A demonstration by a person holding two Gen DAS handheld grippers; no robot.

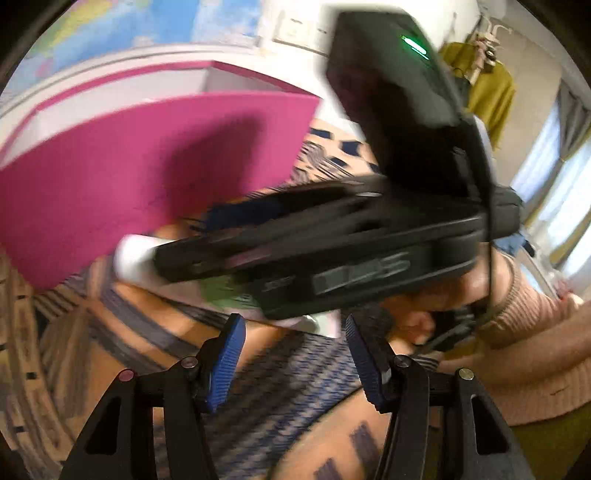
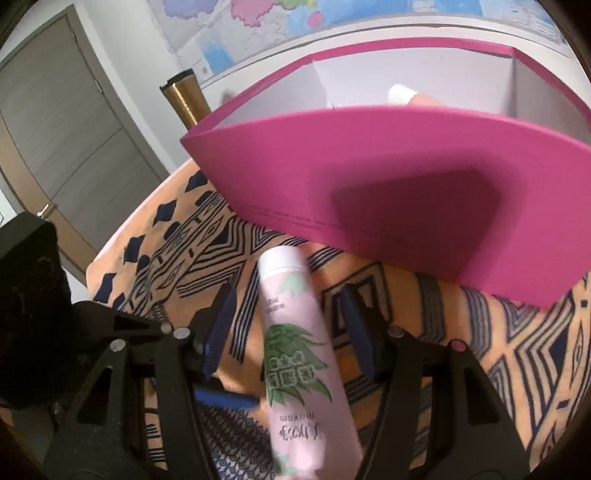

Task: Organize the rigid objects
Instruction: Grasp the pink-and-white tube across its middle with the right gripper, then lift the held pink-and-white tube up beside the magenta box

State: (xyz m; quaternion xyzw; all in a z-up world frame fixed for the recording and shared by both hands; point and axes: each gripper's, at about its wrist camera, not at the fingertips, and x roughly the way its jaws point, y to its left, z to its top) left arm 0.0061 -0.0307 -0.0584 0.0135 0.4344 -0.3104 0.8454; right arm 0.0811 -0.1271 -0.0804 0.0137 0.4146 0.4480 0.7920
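Observation:
A pale pink tube with green leaf print [image 2: 303, 354] lies on the patterned tablecloth, between the open fingers of my right gripper [image 2: 284, 328], not gripped. A magenta box [image 2: 406, 192] stands just beyond it, with a white-capped item [image 2: 400, 94] inside. In the left wrist view my left gripper [image 1: 293, 350] is open and empty. The right gripper's black body [image 1: 351, 240] crosses in front of it, over the tube's white end [image 1: 135, 258]. The magenta box [image 1: 122, 177] is at the left there.
A gold and black cylinder [image 2: 184, 98] stands behind the box's left corner. A map hangs on the wall [image 2: 295, 22]. A grey door [image 2: 62, 122] is at the left. The person's pink sleeve [image 1: 535, 350] is at the right.

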